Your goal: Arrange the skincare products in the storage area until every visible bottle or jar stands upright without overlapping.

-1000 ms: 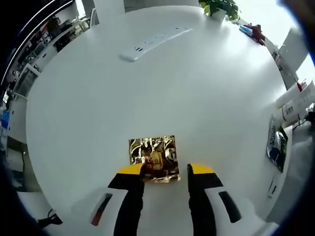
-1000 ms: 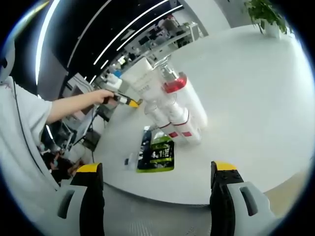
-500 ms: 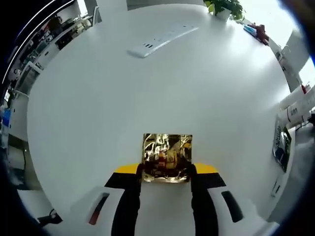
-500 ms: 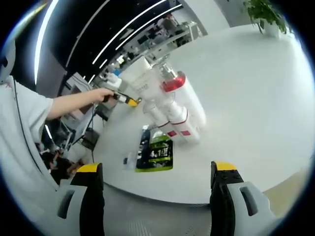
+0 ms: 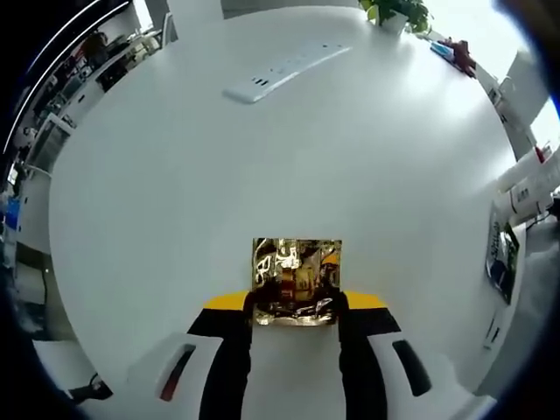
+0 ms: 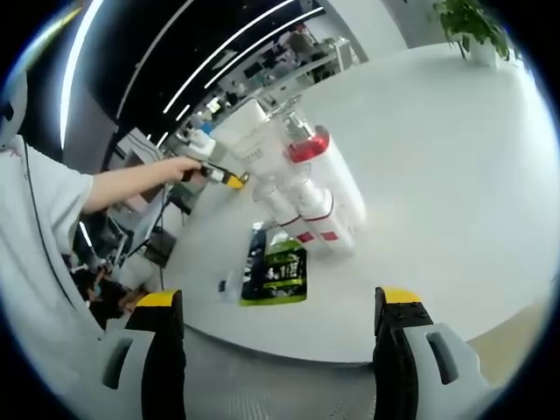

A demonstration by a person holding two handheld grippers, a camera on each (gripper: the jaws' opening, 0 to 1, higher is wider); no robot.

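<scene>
Left gripper: we see our yellow-tipped black jaws closed in on the near edge of a crinkled gold foil packet, one jaw at each side of it, touching.
Gold packet: it lies flat on the round white table, near the table's near edge in the left gripper view.
Right gripper: our jaws stand wide apart with nothing between them, held off the table's edge.
Green and black sachet: it lies flat near the table edge, just beyond our right jaws; a small item beside it is too small for us to tell.
White tubes with red bands: several lie on their sides in a cluster just behind the sachet, touching and overlapping one another; one has a red cap.
White box: it sits at the far end of that cluster.
Person's hand: it reaches out from a grey sleeve in the right gripper view, holding the other gripper.
White power strip: far across the table in the left gripper view.
Potted green plant: at the table's far edge.
</scene>
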